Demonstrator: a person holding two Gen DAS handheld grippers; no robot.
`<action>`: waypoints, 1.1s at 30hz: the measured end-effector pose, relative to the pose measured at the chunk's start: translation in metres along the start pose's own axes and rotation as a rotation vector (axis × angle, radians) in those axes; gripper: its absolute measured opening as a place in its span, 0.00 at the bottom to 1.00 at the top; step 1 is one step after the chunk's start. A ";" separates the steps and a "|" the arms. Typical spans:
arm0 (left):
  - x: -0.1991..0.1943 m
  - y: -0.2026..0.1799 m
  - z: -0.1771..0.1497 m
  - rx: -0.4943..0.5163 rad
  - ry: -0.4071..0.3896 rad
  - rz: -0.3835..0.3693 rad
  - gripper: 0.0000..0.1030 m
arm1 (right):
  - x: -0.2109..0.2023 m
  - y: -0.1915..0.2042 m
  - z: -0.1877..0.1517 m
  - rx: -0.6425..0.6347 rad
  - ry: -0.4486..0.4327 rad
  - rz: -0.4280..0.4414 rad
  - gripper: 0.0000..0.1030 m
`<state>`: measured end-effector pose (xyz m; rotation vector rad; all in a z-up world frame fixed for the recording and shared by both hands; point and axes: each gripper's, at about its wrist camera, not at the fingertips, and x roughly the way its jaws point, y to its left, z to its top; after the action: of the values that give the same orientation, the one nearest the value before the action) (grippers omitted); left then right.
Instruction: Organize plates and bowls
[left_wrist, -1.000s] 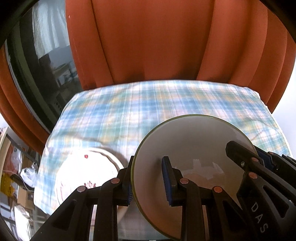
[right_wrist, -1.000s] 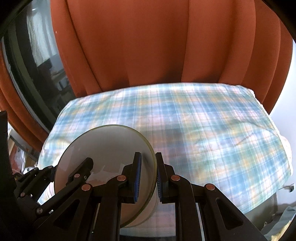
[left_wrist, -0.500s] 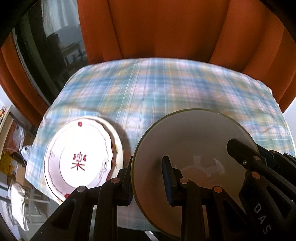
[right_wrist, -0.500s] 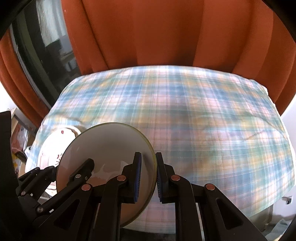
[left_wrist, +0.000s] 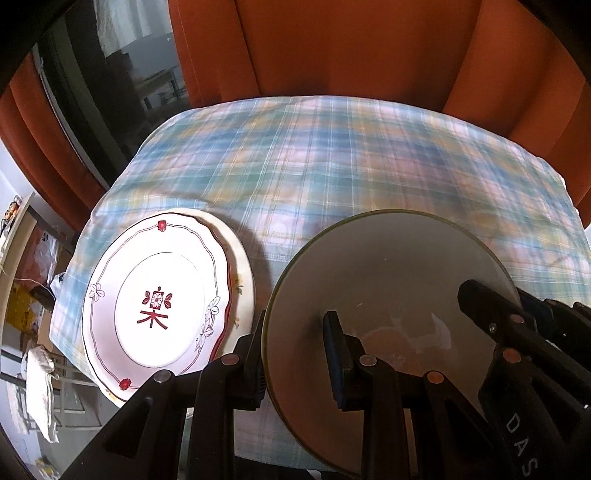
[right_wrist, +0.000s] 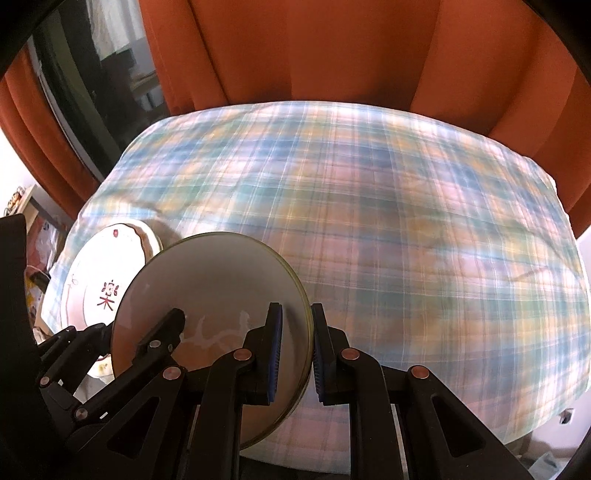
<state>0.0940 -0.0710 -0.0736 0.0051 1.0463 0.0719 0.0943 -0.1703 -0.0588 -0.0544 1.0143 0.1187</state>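
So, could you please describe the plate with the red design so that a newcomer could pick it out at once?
On the plaid tablecloth, look to the near left corner, where a small stack of plates lies. The decorated plate tops the stack: white, wavy-edged, with a red flower motif at its centre, unlike the plain grey plate held beside it.

table (left_wrist: 369, 166): lying ahead of both grippers, curtain (left_wrist: 351, 48) hanging behind it | plate stack (left_wrist: 159, 310): sitting on table's near-left corner | plate (left_wrist: 388, 295): being held above table's near edge, just right of stack | left gripper (left_wrist: 295, 365): clamping plate's left rim | right gripper (right_wrist: 295, 354): clamping its right rim
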 end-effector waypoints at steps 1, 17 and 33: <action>0.001 0.000 0.000 0.001 0.002 0.002 0.24 | 0.001 -0.001 0.000 -0.004 -0.001 -0.002 0.18; 0.007 0.001 -0.004 0.027 0.031 -0.039 0.36 | 0.006 -0.008 -0.007 0.036 -0.002 0.032 0.21; 0.034 0.007 0.015 0.127 0.127 -0.281 0.48 | 0.018 -0.010 -0.005 0.224 0.045 -0.038 0.56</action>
<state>0.1238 -0.0614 -0.0956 -0.0317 1.1678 -0.2520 0.1009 -0.1793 -0.0762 0.1284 1.0651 -0.0310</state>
